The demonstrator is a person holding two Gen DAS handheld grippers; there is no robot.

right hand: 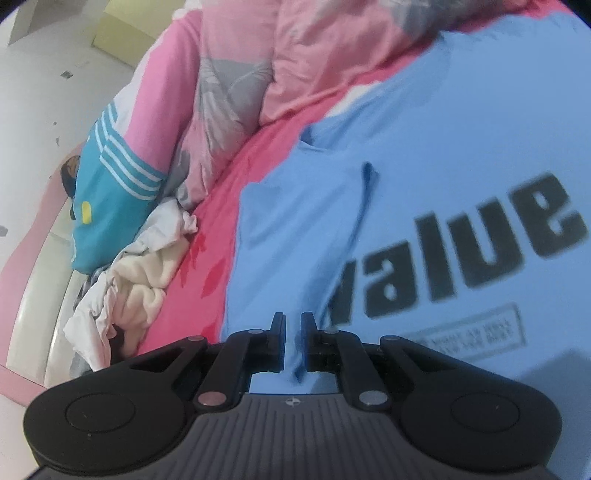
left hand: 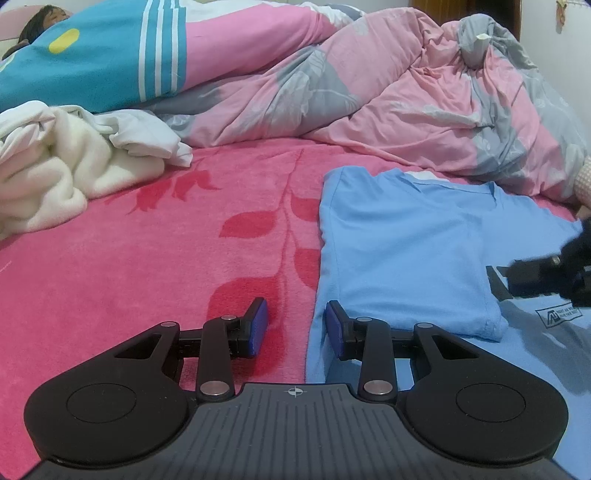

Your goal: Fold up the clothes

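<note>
A light blue T-shirt [left hand: 402, 243] lies flat on the pink bed blanket [left hand: 166, 258], with one side folded over its middle. My left gripper [left hand: 296, 328] is open and empty, low at the shirt's left edge. My right gripper [right hand: 293, 341] is nearly closed on a pinch of the blue T-shirt [right hand: 424, 147] fabric, beside the black "value" print [right hand: 461, 251]. The right gripper also shows in the left wrist view [left hand: 546, 277] at the right edge, over the shirt.
A white fleece and cloth pile [left hand: 62, 173] lies at the left. A rumpled pink and grey quilt [left hand: 388, 92] runs along the back. A person [left hand: 44, 18] lies under a teal and pink cover [left hand: 110, 55] at the far left.
</note>
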